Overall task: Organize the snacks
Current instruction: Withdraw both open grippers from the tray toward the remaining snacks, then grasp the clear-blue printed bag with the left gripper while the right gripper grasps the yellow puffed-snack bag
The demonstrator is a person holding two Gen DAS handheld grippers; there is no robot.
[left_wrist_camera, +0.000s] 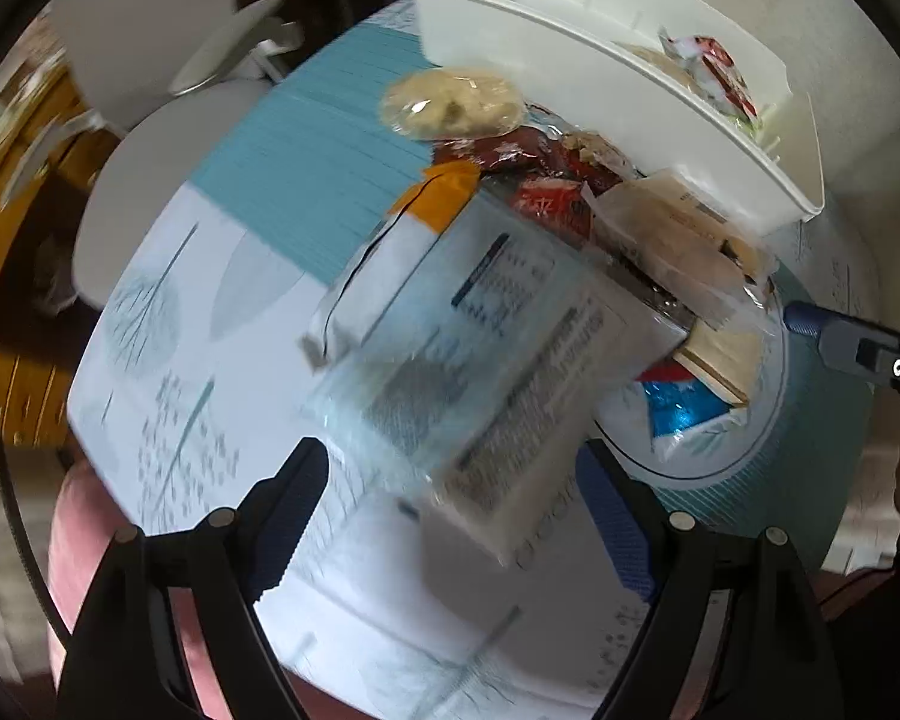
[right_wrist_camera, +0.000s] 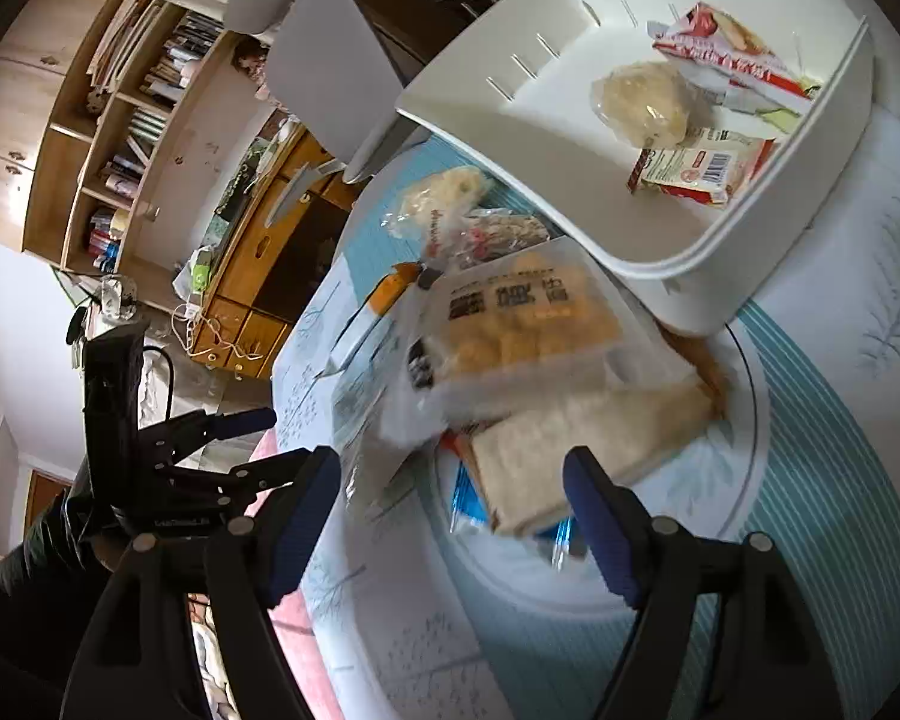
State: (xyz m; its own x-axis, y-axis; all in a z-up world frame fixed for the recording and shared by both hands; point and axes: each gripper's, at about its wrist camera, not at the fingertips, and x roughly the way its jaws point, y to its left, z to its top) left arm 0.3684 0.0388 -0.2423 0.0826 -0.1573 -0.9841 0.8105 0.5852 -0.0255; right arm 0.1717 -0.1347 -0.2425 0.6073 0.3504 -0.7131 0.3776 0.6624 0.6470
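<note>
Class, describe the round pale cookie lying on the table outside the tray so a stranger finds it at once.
Find the white tray on the table. Just outside its long wall, on the blue stripe of cloth, lies the round cookie in clear wrap. Its neighbours are red packets; it alone is pale and round.

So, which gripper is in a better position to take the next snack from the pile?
Probably the left. The left gripper is open directly over the big clear packet, which tops the pile. The right gripper is open too, near the sandwich pack, partly under other packs.

Open left tongs [left_wrist_camera: 453,516] above a blurred packet [left_wrist_camera: 480,354] — white tray [left_wrist_camera: 600,90] beyond.
</note>
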